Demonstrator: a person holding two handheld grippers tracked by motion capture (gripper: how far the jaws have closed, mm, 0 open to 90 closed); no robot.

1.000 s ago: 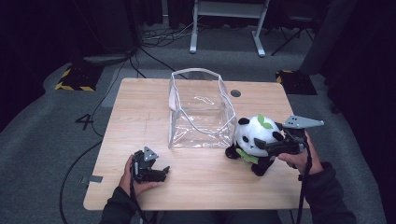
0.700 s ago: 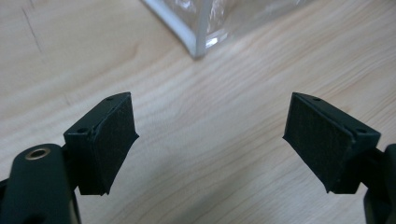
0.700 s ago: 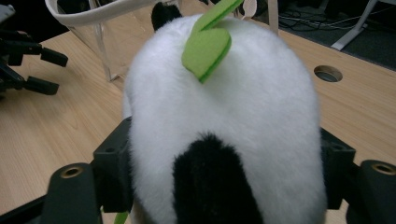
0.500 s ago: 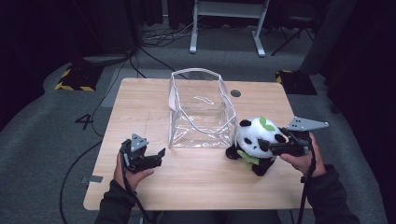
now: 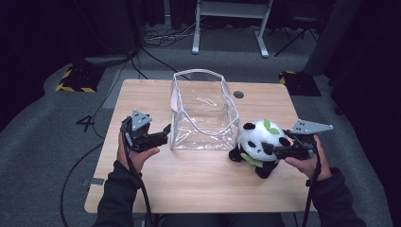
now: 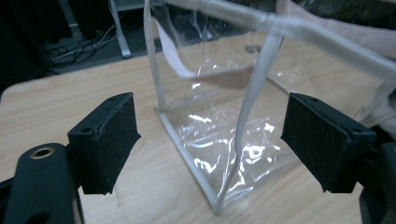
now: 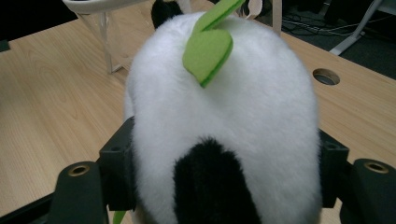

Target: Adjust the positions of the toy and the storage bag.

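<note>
A clear plastic bag (image 5: 203, 111) stands open-topped in the middle of the wooden table (image 5: 198, 189). My left gripper (image 5: 164, 133) is open just left of the bag's front left corner. In the left gripper view that corner seam (image 6: 243, 116) stands between the spread pads (image 6: 109, 140), not touching them. A black-and-white panda plush (image 5: 257, 142) with a green leaf on its head sits to the right of the bag. My right gripper (image 5: 270, 150) is shut on the panda. In the right gripper view the panda's head (image 7: 224, 107) bulges between the jaws, under the leaf (image 7: 208, 46).
A round cable hole (image 5: 239, 94) lies in the table behind the panda. Bare wood stretches along the table's front edge. Beyond the far edge, the grey floor holds cables (image 5: 156, 40) and a white desk frame (image 5: 231, 23).
My left gripper has moved away from the person and up to the bag's left front corner. The right gripper and panda have hardly shifted.
</note>
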